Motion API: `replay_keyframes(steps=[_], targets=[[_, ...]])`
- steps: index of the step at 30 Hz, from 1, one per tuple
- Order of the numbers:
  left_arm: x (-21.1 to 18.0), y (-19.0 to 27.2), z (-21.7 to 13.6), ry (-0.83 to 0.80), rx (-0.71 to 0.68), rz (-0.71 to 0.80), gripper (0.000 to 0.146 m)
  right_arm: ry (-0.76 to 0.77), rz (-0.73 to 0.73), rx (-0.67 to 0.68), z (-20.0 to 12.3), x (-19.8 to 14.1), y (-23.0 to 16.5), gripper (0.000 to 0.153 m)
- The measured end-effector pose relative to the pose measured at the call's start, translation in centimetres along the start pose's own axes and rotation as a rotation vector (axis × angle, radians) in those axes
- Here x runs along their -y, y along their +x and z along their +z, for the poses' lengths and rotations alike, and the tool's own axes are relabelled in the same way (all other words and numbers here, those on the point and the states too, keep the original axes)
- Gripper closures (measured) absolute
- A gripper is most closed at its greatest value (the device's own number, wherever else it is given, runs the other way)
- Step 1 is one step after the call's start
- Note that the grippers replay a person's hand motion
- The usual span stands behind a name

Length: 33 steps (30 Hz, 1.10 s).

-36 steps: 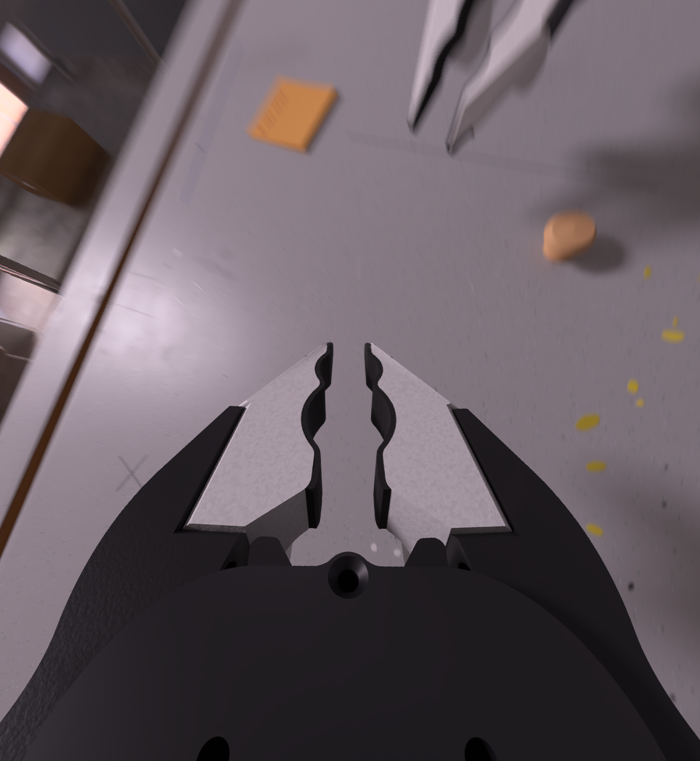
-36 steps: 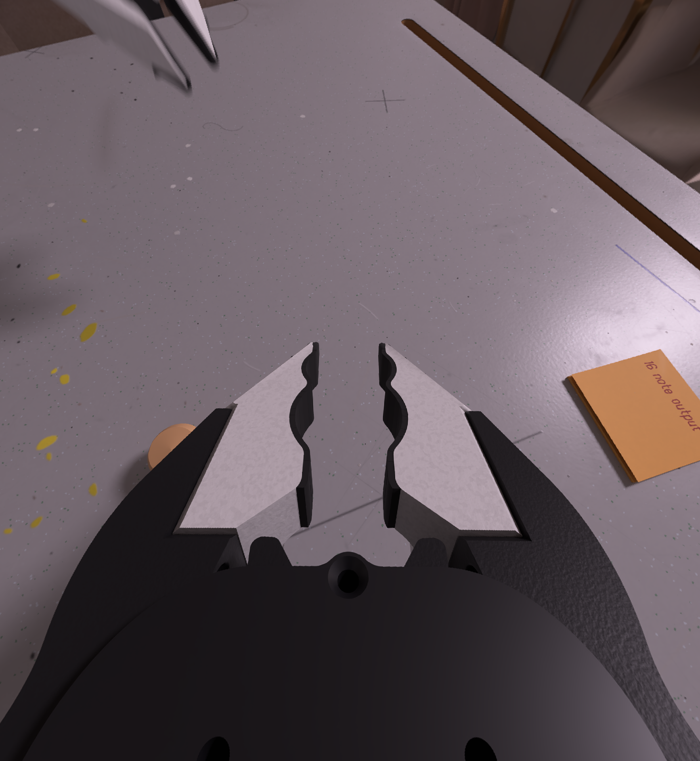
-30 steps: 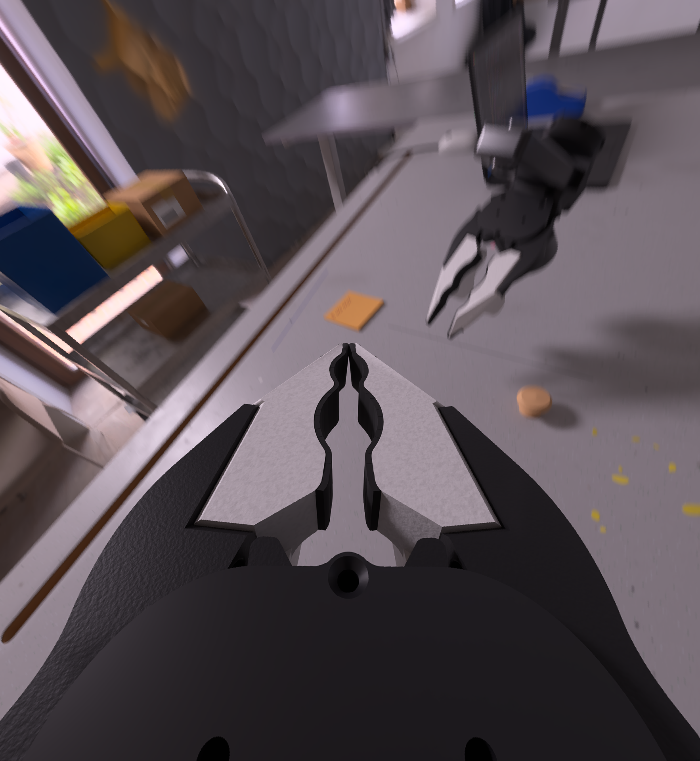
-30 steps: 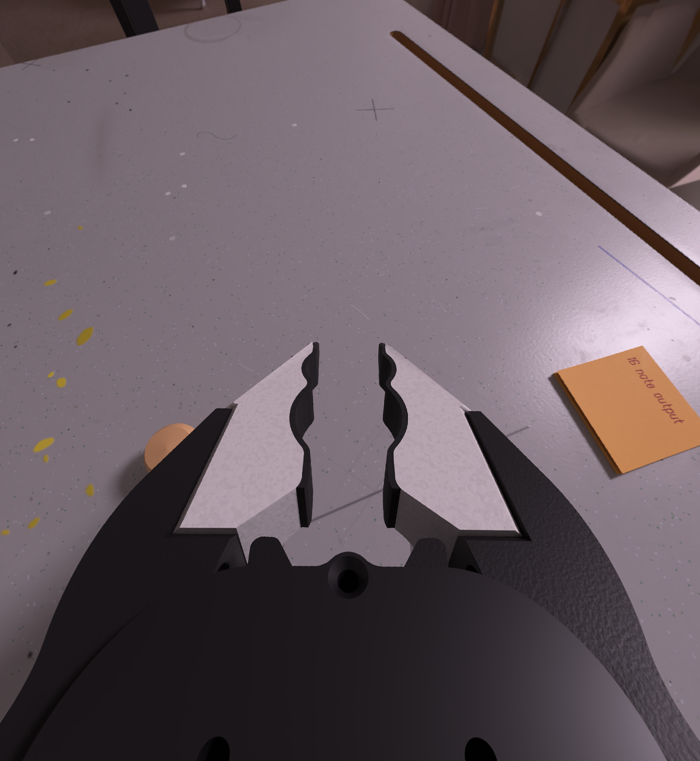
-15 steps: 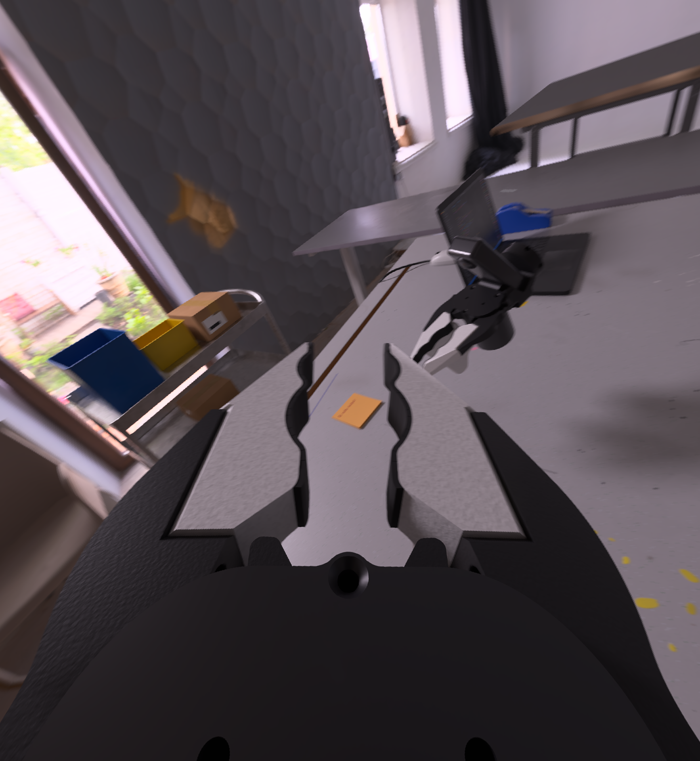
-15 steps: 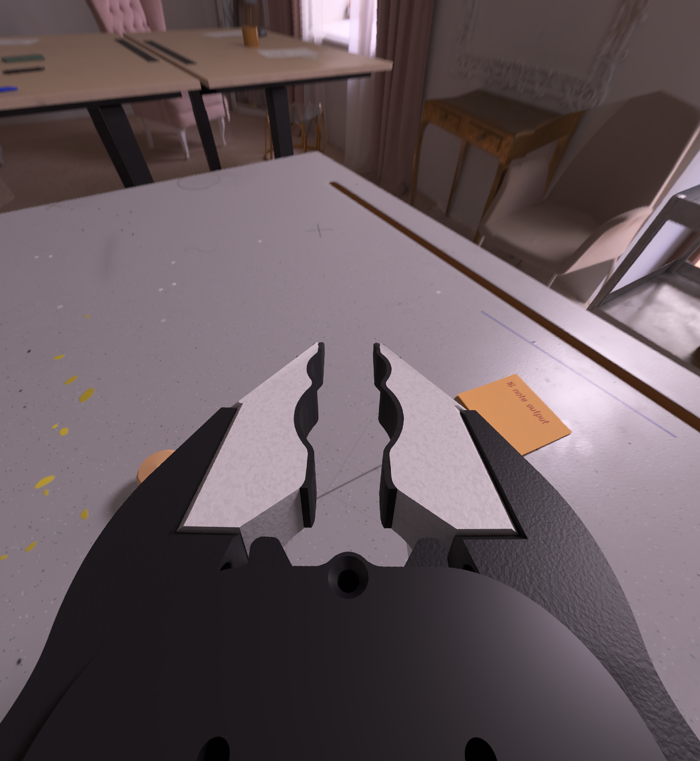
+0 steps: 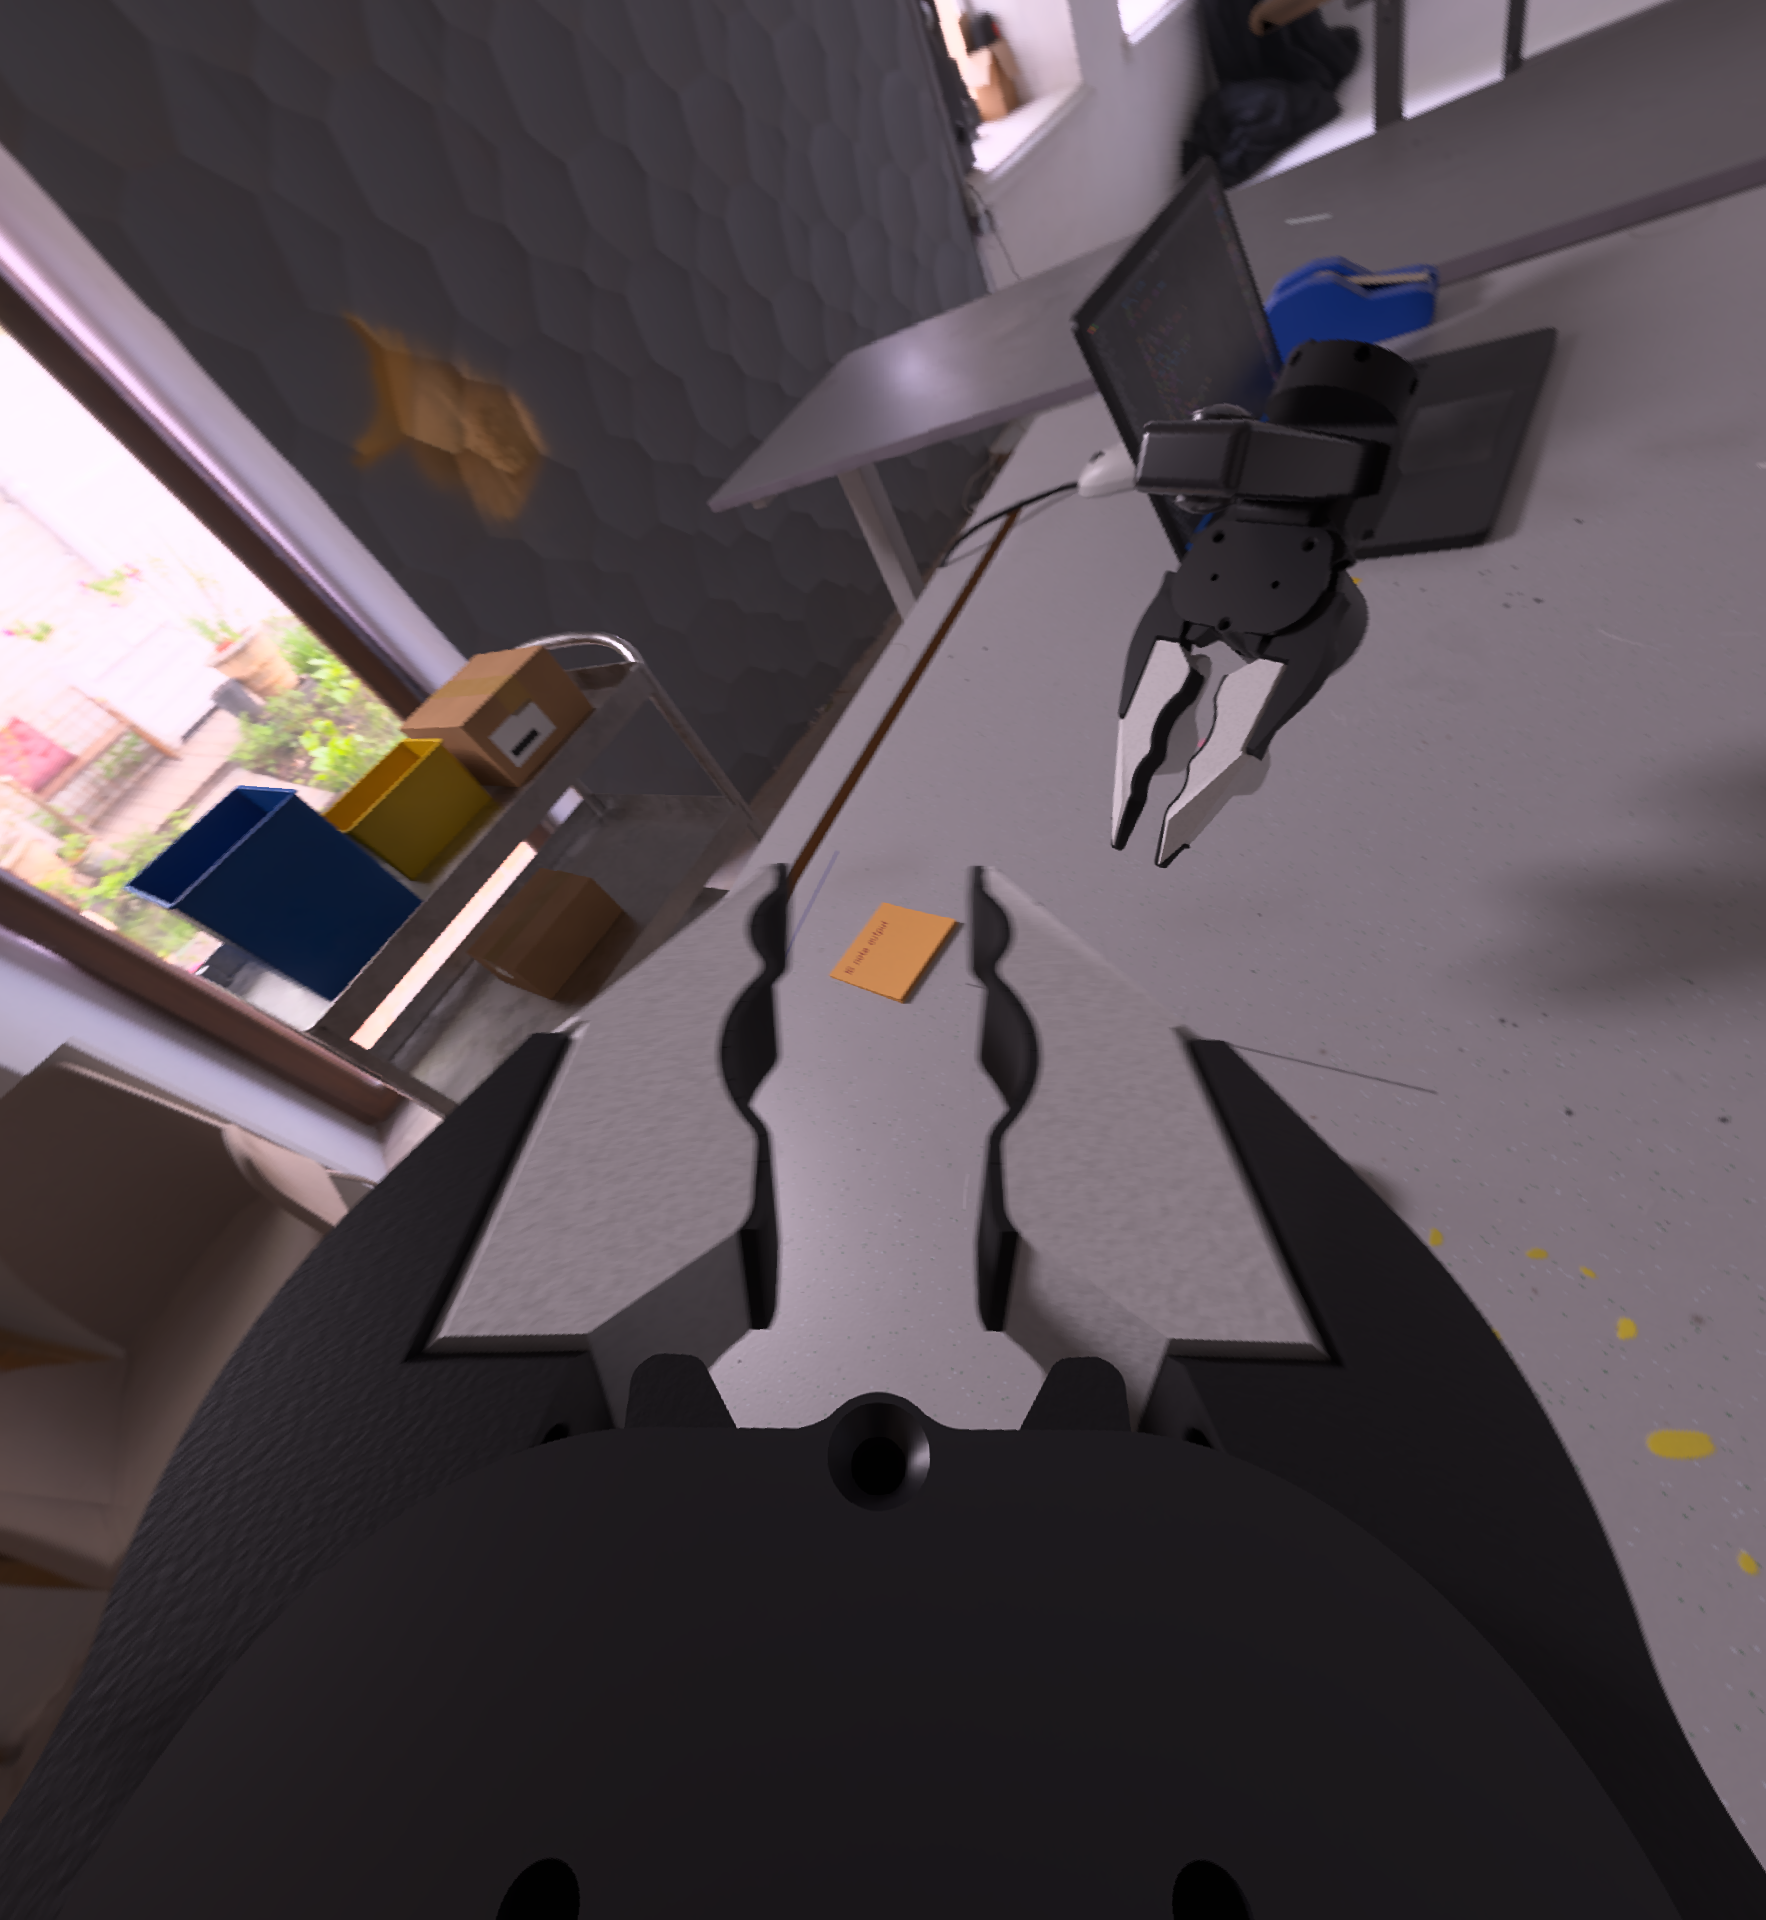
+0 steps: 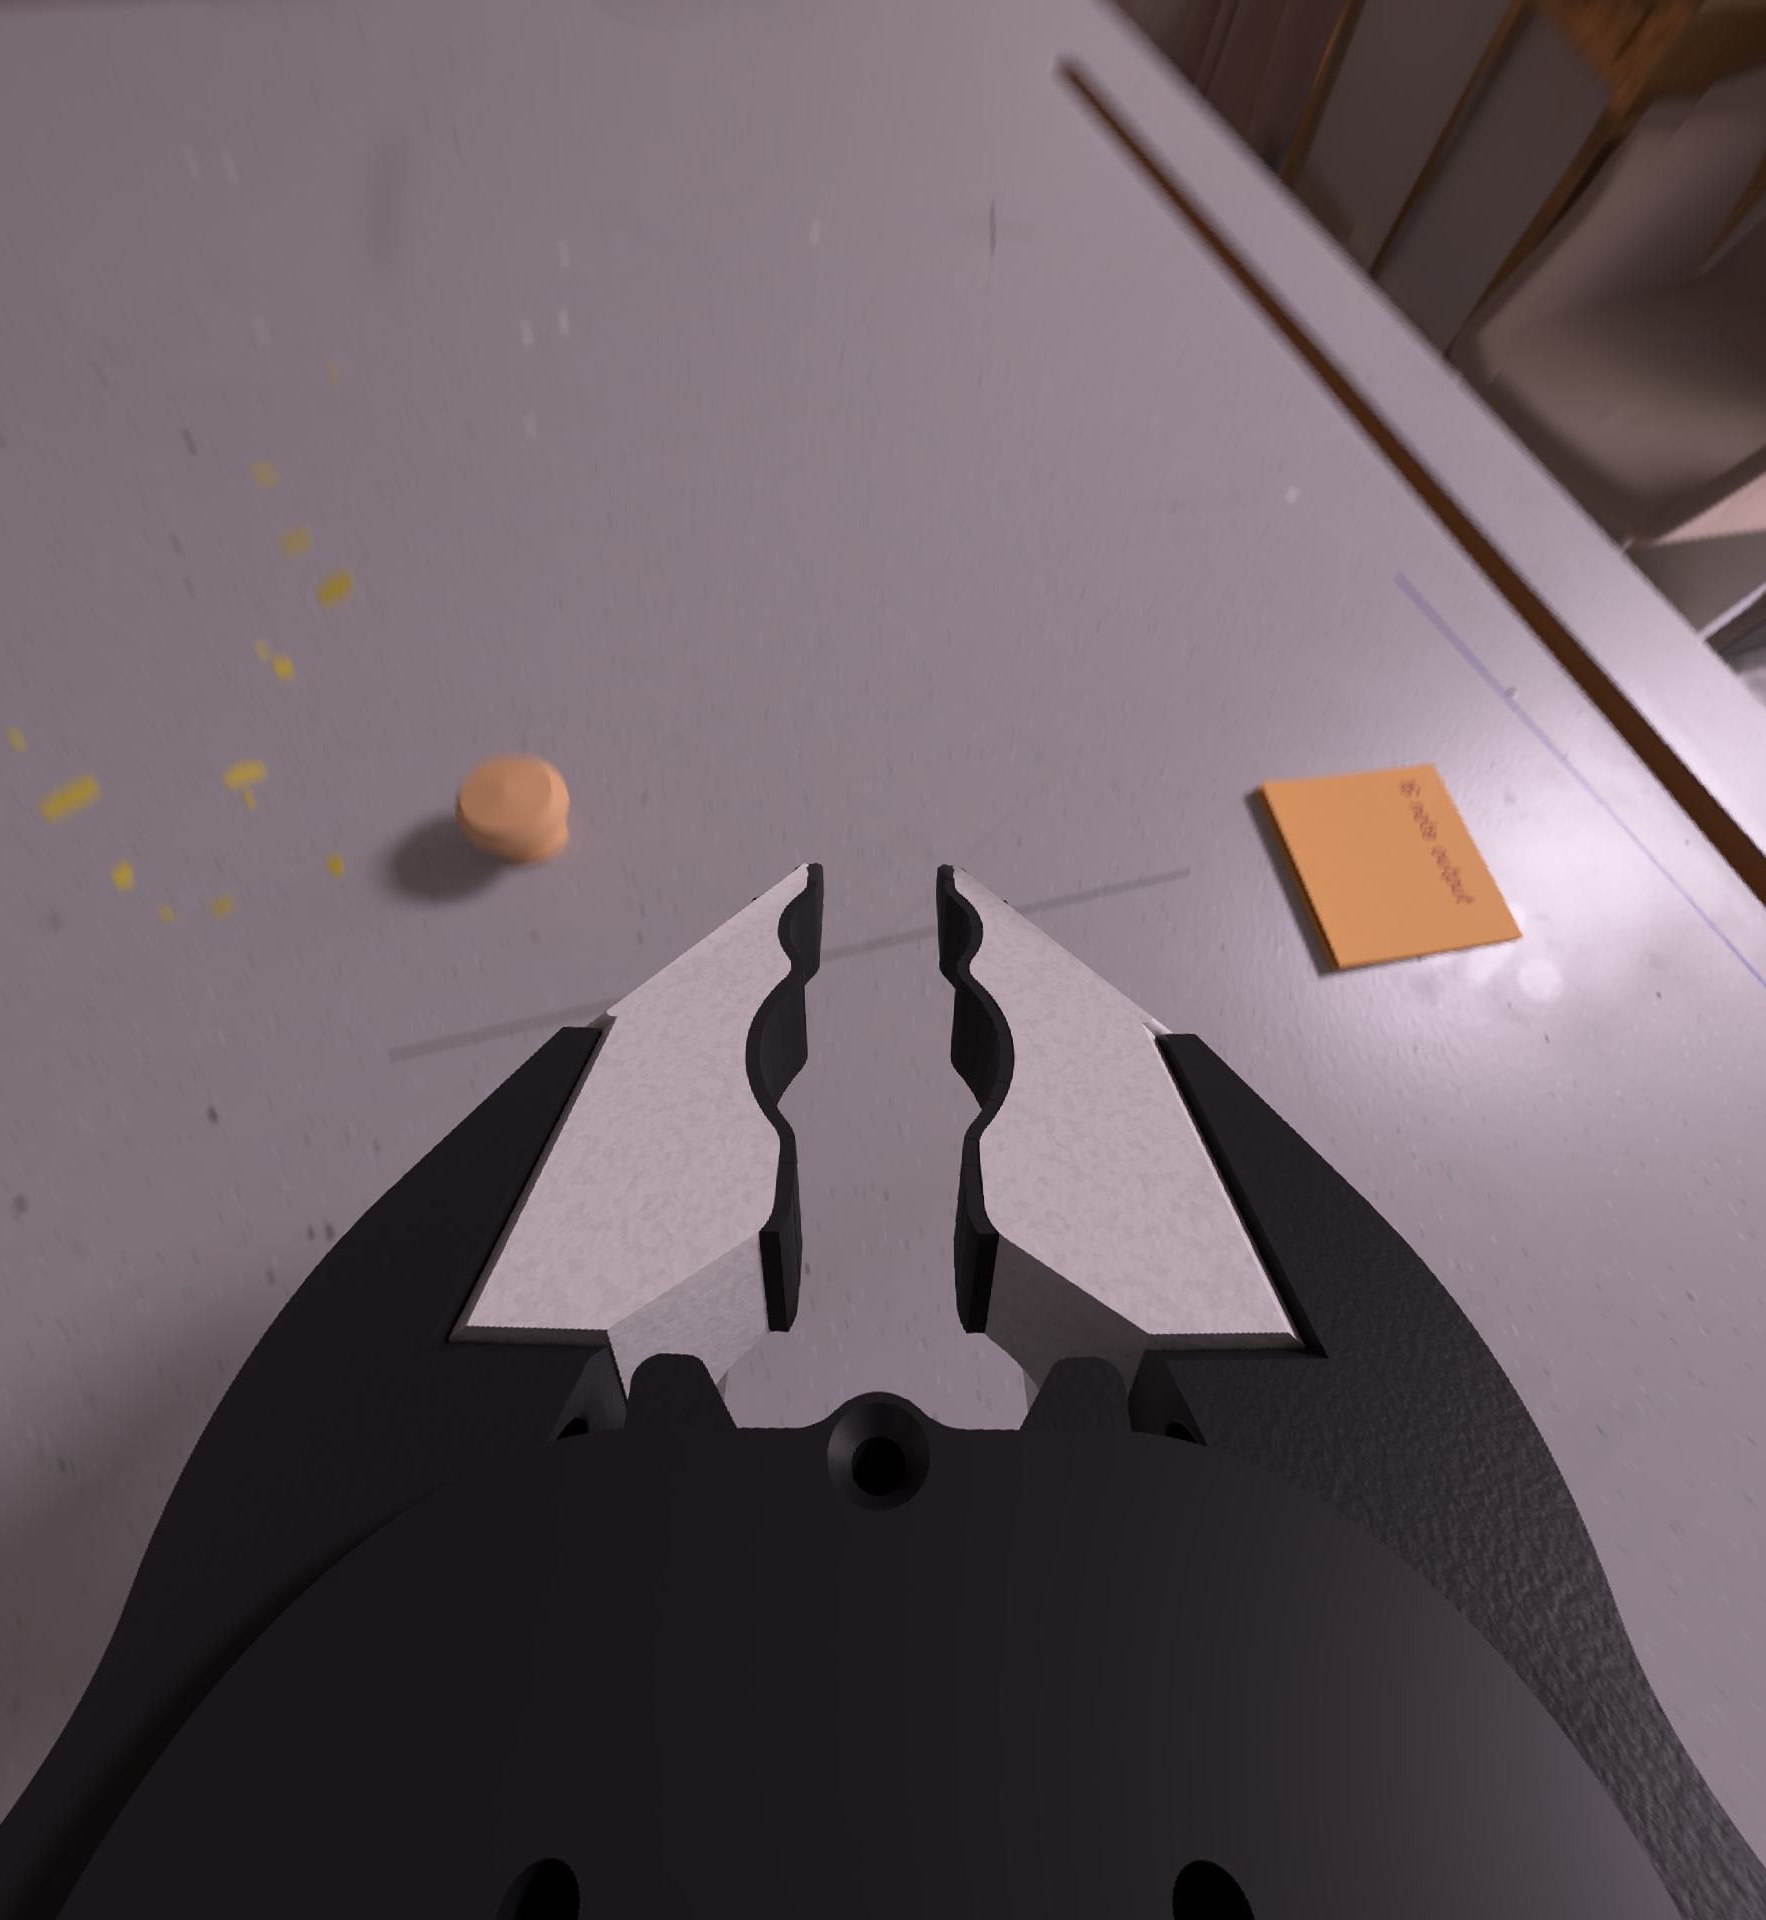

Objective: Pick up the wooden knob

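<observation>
1. Grey worktable (image 8: pixel 858 436), speckled with yellow paint flecks (image 8: pixel 68 798) at left; a brown slot (image 8: pixel 1481 540) runs along its right edge.
2. Right gripper (image 8: pixel 874 883): jaws released, a clear gap between the tips, nothing held, hovering above the table.
3. Wooden knob (image 8: pixel 512 808): round, tan, lying on the table left of and just beyond the right gripper's left fingertip, apart from it; shadow cast to its near left.
4. Orange sticky note (image 8: pixel 1388 881) lies flat, right of the gripper, near the slot.
5. Left gripper (image 7: pixel 879 894): jaws released, empty, angled over the table edge; the note shows between its tips. Knob is out of this view.
6. Background, left wrist view: laptop (image 7: pixel 1175 301), blue bin (image 7: pixel 276 894), yellow bin (image 7: pixel 411 805) and cardboard box (image 7: pixel 500 712) on a shelf by the window.
</observation>
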<state>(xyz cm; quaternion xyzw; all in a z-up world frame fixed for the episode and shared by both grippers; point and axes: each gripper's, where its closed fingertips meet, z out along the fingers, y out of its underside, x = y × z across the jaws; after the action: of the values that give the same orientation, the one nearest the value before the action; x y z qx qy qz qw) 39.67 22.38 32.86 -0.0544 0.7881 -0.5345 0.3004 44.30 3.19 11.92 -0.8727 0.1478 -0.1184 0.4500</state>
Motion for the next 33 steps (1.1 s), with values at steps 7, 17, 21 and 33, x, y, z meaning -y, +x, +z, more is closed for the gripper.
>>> replay_keyframes(steps=[7, 17, 21, 33], targets=[[-3.0, 3.9, 3.9, -0.161, -0.105, 0.099, 0.138, -0.150, -0.089, 0.040, -0.1, -5.1, -0.9, 0.132], [-11.1, 13.7, 10.1, -0.391, -0.439, 0.189, 0.114, -0.017, -0.071, 0.087, -2.1, -5.3, -0.7, 0.137], [-15.0, 17.3, 11.3, -0.522, -0.523, 0.319, 0.107, -0.056, -0.073, 0.096, -1.9, -6.3, -0.9, 0.135], [-21.7, 19.5, 13.3, -0.703, -0.525, 0.406, 0.102, -0.115, -0.041, 0.042, -1.3, -8.0, 0.4, 0.135]])
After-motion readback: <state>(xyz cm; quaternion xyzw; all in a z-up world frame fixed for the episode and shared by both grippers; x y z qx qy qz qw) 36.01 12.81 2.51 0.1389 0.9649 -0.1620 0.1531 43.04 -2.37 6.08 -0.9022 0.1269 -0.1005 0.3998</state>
